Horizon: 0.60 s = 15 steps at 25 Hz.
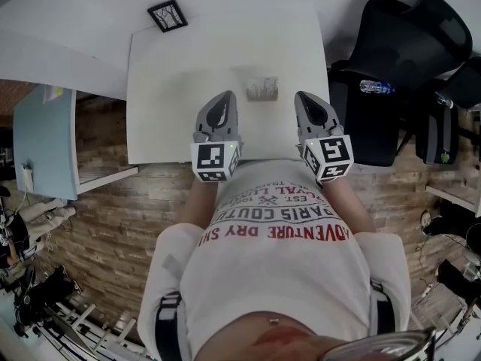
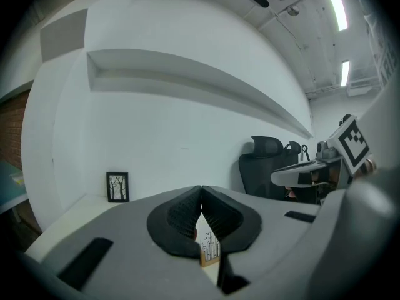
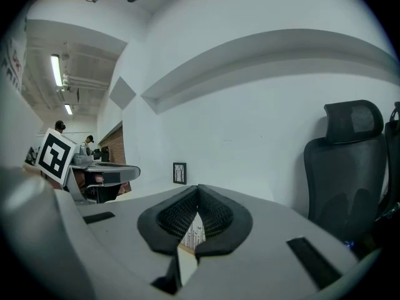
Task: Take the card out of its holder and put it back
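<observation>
Head view: the card (image 1: 261,87) stands upright in its holder (image 2: 210,262) on the white tabletop (image 1: 173,89), between and just ahead of the left gripper (image 1: 225,96) and right gripper (image 1: 304,96) — each with jaws closed together, empty, clear of the card.
</observation>
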Motion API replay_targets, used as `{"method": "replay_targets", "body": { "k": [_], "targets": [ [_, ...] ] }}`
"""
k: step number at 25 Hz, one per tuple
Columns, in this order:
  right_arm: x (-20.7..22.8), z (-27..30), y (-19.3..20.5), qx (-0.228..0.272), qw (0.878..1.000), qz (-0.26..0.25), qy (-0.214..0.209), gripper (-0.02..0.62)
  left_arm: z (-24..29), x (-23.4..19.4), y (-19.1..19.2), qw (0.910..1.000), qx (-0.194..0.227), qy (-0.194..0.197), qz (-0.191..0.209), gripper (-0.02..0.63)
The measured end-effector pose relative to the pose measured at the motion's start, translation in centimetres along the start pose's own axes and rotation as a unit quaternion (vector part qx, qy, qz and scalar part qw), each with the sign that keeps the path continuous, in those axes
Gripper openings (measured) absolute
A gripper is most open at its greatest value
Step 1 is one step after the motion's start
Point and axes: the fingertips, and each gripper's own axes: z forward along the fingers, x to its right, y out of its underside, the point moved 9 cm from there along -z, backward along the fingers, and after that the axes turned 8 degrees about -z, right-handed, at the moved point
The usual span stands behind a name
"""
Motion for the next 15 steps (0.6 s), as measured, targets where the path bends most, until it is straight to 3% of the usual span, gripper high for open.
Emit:
{"method": "replay_targets", "body": {
  "k": [15],
  "targets": [
    [0.20, -0.29, 0.39, -0.019, 0.999, 0.020, 0.025, 0.025, 0.08, 0.32, -0.04, 0.9998, -0.009, 0.012, 0.015, 0.026]
  ]
}}
